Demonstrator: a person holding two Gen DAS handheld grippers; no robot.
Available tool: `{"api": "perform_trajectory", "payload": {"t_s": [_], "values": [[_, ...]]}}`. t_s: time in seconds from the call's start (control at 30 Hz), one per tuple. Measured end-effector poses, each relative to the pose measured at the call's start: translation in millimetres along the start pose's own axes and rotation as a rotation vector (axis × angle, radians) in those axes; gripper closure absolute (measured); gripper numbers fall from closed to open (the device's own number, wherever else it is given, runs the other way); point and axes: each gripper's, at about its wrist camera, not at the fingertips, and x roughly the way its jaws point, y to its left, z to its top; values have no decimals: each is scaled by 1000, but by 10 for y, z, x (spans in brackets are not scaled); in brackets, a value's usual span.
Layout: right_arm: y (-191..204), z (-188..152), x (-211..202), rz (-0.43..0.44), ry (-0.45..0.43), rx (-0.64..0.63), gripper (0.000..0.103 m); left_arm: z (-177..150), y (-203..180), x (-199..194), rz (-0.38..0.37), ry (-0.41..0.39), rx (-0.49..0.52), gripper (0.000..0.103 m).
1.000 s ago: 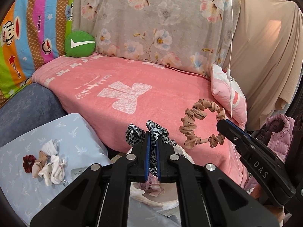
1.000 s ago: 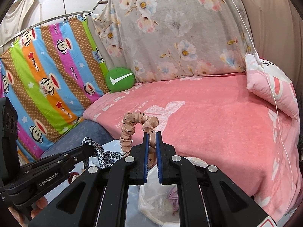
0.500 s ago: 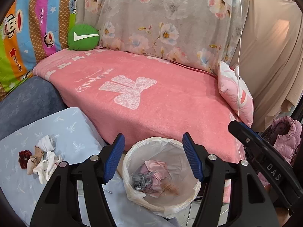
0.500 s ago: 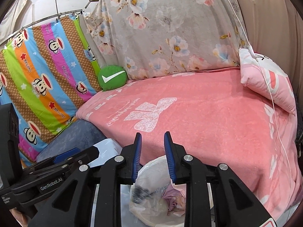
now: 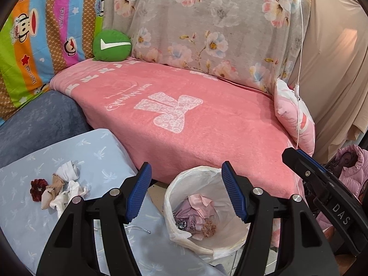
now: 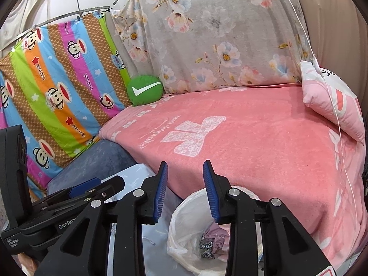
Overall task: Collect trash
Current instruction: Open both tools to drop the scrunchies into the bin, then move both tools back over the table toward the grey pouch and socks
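- Two black grippers with blue ribbed pads hang over a round bin lined with a white plastic bag, which stands against the edge of the pink fleece blanket.
- Our left gripper has its fingers spread wide, nothing between them.
- Our right gripper has just been opening; its fingers stand moderately apart, empty.
- Below both pairs of fingers, inside the bin, we see a leopard-print scrunchie, a tan ruffled scrunchie and pink crumpled fabric.
- Well left of our left fingers, a heap of white and beige crumpled scraps with a dark red scrunchie lies on the pale blue patterned cloth.
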Motion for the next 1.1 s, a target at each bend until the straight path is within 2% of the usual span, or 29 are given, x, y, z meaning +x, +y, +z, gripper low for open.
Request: {"api": "perform_trajectory", "payload": {"t_s": [0.37, 0.5, 0.77, 0.9, 1.03, 1.1], "values": [[301, -125, 68, 35, 32, -40, 65, -90, 285, -100, 40, -1, -45, 43], [433, -184, 110, 48, 48, -58, 63, -137, 417, -122, 61, 2, -67, 39], [701, -346, 224, 78, 93, -87, 62, -249, 715, -187, 104, 10, -112, 38], [843, -441, 312, 94, 125, -104, 62, -319, 907, -214, 133, 16, -144, 31], [998, -580, 420, 108, 163, -124, 62, -410, 1114, -219, 164, 32, -180, 30], [1078, -647, 468, 113, 177, -136, 57, -468, 1220, -222, 180, 40, -197, 29]]}}
